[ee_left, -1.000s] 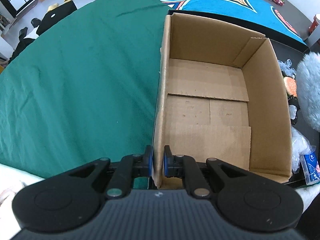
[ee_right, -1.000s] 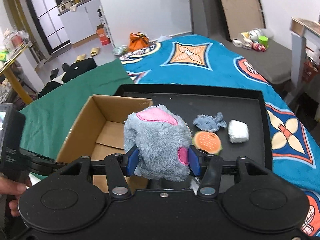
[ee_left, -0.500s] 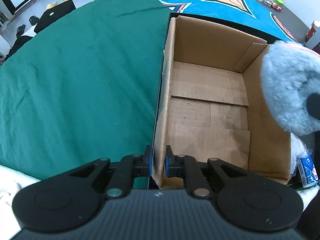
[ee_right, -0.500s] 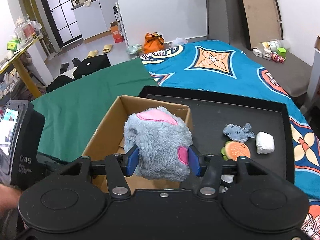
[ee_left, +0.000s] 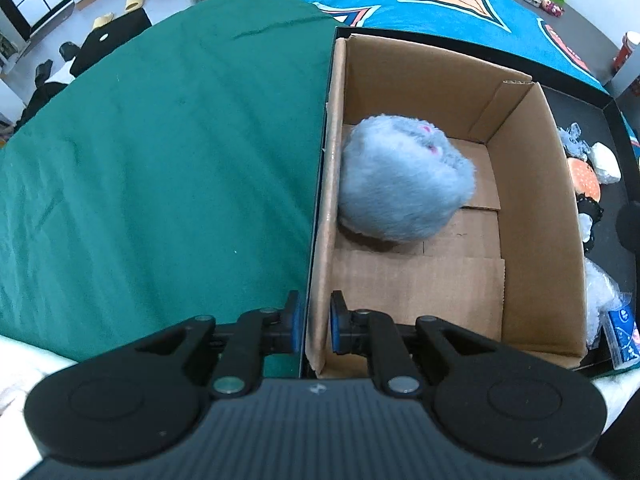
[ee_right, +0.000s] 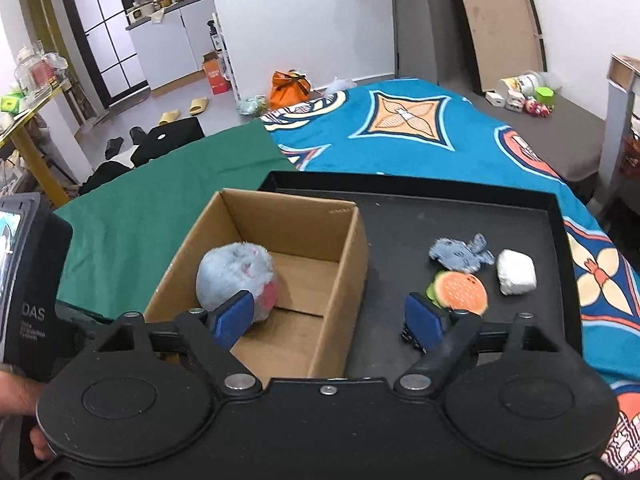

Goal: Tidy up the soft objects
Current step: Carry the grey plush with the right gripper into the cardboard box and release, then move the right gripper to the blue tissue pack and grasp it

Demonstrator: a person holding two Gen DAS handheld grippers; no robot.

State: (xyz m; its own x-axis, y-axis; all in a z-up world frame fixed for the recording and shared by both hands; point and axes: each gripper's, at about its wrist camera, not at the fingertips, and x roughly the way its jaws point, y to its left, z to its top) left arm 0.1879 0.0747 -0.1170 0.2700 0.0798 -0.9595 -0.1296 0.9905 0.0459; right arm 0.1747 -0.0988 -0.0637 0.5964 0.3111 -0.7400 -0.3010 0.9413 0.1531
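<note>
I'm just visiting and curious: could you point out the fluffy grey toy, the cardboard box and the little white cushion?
fluffy grey toy (ee_right: pixel 236 276): right wrist view, its furry top.
cardboard box (ee_right: pixel 352 264): right wrist view, right wall.
little white cushion (ee_right: pixel 516 272): right wrist view, its middle.

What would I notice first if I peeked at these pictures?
A fluffy grey plush lying inside the cardboard box, against its left wall. Right of the box, a black tray holds small soft toys, including an orange round one. The left tool pinches the box's wall, while the right tool hangs open.
</note>
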